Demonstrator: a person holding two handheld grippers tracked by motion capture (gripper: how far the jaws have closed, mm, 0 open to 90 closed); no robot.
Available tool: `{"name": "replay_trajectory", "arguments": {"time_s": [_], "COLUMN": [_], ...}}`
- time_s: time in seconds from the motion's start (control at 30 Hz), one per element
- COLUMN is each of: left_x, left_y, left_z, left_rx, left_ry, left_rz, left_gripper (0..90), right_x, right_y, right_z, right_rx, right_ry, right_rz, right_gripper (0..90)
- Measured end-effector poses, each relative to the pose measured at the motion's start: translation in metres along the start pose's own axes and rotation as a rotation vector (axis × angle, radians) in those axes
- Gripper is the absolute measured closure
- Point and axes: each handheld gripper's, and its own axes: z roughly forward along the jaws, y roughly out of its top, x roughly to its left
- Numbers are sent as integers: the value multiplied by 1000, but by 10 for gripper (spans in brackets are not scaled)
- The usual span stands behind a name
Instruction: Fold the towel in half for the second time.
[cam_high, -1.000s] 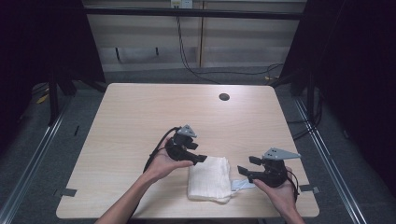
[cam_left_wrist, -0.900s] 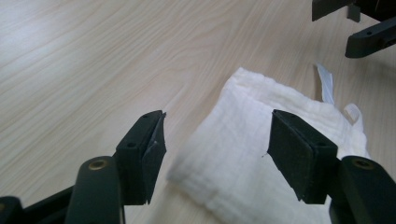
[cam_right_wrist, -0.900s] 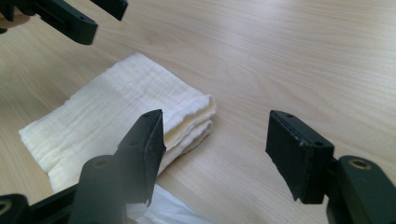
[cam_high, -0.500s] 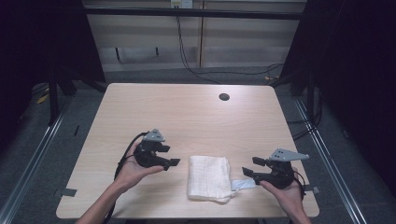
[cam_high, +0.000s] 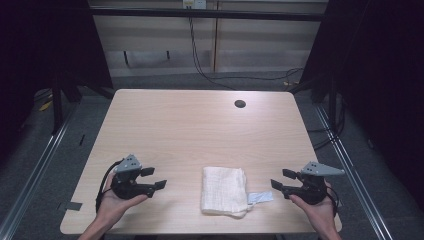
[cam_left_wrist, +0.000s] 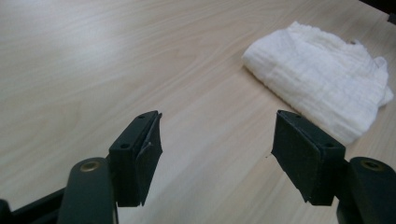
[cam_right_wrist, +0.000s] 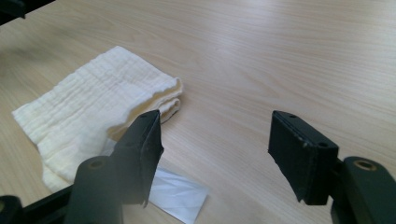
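Lying folded, 1 cloth (cam_high: 224, 190), 1 label (cam_high: 260, 198), 2 tongs

The left gripper (cam_left_wrist: 217, 154) has its jaws wide apart over the wooden table (cam_left_wrist: 116, 60), nothing between them. A folded white cloth (cam_left_wrist: 322, 79) lies ahead, to the right.

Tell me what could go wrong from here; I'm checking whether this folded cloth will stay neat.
The folded white cloth lies near the table's front edge, so a nudge could push it off. Its label sticks out toward the right gripper, whose open jaws might snag it. The left gripper, also open, sits apart.
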Motion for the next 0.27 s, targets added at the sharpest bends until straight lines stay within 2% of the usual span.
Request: {"name": "replay_trajectory", "arguments": {"time_s": [0.07, 0.13, 0.17, 0.23, 0.27], "left_x": [1, 3, 5, 6, 7], "left_y": [-7, -12, -13, -15, -16], "left_z": [-5, -8, -8, -7, -6], "left_rx": [-24, -32, -19, -19, -11], "left_ry": [-25, 8, -4, 25, 23], "left_rz": [7, -16, -26, -24, -26], "left_gripper": [304, 310, 302, 307, 306], "right_x": [-3, -4, -5, -6, -6], "right_y": [-2, -3, -3, -4, -5], "right_z": [0, 0, 0, 1, 2], "right_rx": [-10, -9, -10, -11, -1], "right_ry": [-8, -15, -19, -21, -21], "right_rz": [7, 15, 12, 15, 12], "right_gripper": [345, 344, 342, 342, 341]}}
